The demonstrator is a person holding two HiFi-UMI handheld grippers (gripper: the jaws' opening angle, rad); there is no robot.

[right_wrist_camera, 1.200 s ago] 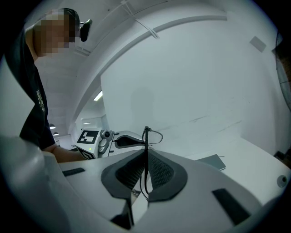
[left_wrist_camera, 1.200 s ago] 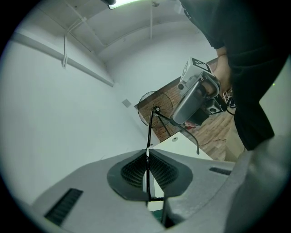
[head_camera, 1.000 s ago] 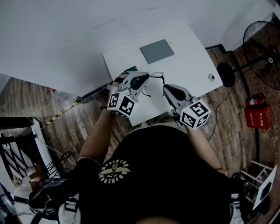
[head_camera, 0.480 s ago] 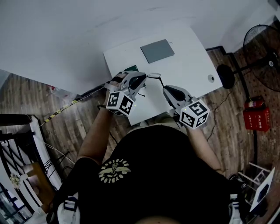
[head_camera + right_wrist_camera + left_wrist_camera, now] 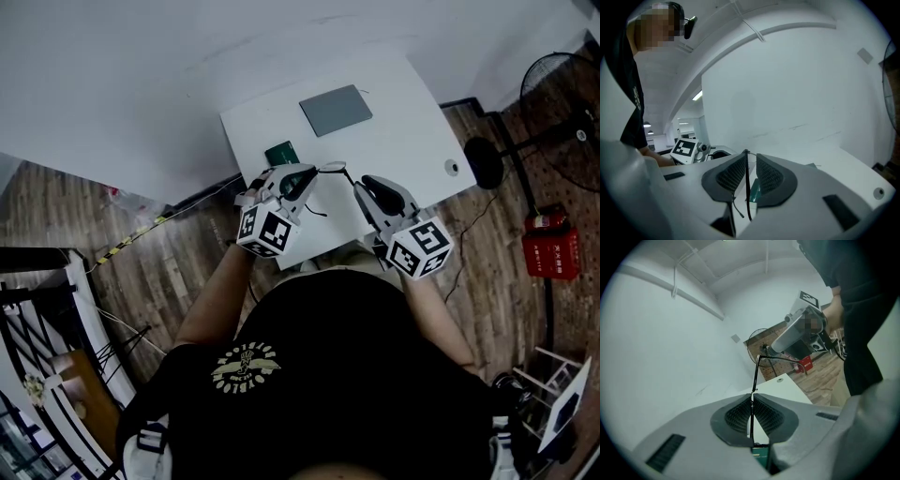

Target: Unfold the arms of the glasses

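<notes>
L gripper (image 5: 751, 398) clamps glasses (image 5: 755, 376); R gripper (image 5: 751, 155) jaws just opening, arm (image 5: 747, 187) prob. between.

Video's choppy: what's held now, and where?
Left tool clamps the glasses by the thin frame. Right tool just opened; an arm sits unclamped between its jaws.

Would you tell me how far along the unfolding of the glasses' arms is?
Done: the glasses are off the white table, one arm seemingly swung out at a corner from the front. In hand: the left gripper is shut on that thin arm; the right gripper has just been opening, a thin arm between its pads, unpressed. Left: whether both arms are fully open I cannot tell.
</notes>
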